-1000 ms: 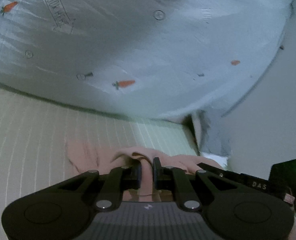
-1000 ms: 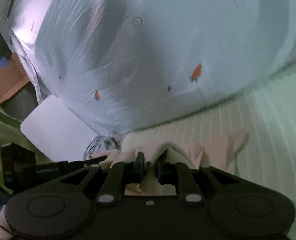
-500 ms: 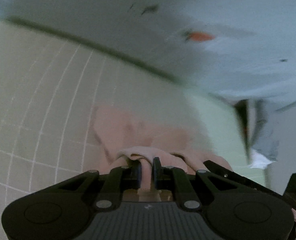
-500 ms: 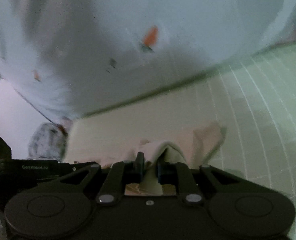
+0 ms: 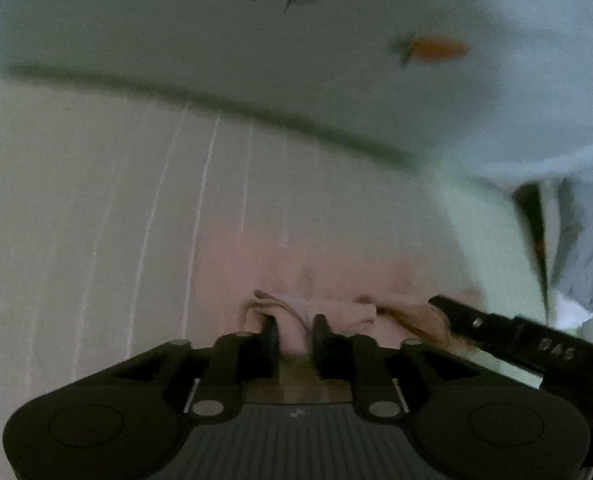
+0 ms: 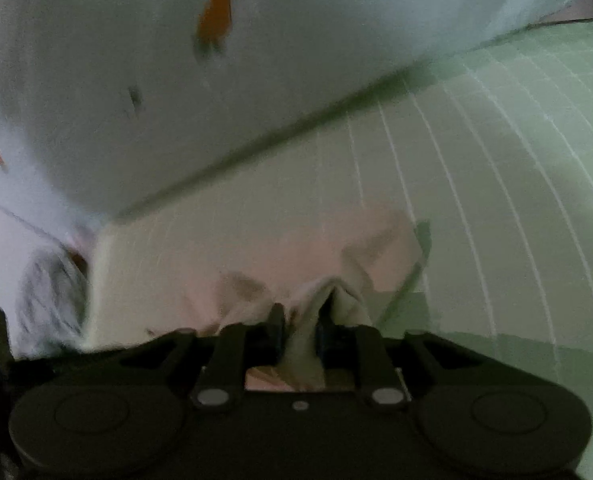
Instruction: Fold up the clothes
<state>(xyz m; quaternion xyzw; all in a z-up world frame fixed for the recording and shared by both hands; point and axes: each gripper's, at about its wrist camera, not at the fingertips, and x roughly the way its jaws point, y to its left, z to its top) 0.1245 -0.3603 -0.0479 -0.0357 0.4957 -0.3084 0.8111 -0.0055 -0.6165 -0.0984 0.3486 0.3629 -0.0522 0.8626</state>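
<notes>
The pink garment (image 5: 336, 276) lies low on the pale green sheet with the white grid lines (image 5: 96, 220), spread flat ahead of both tools, its near edge bunched up into folds right at the fingertips. In the right wrist view the same pink cloth (image 6: 296, 248) reaches out to a loose corner on the right, lying on the sheet (image 6: 496, 200).

The left gripper (image 5: 294, 330) has a fold of the pink fabric standing between its fingers, and the jaws are opening, part way apart now, the fabric filling the gap; whether the pads are pressing on it I cannot tell. The right gripper (image 6: 299, 328) is doing the same: jaws opening, part way apart, with a peaked ridge of cloth rising between them, and whether it is gripped is unclear here too.

In the left wrist view the right tool's black arm (image 5: 516, 340) pokes in from the right, just beside the bunched edge.

Beyond the sheet rises a big pale blue quilt printed with little orange carrots (image 5: 436, 48), blurred; it fills the upper part of the right view as well (image 6: 176, 80).
</notes>
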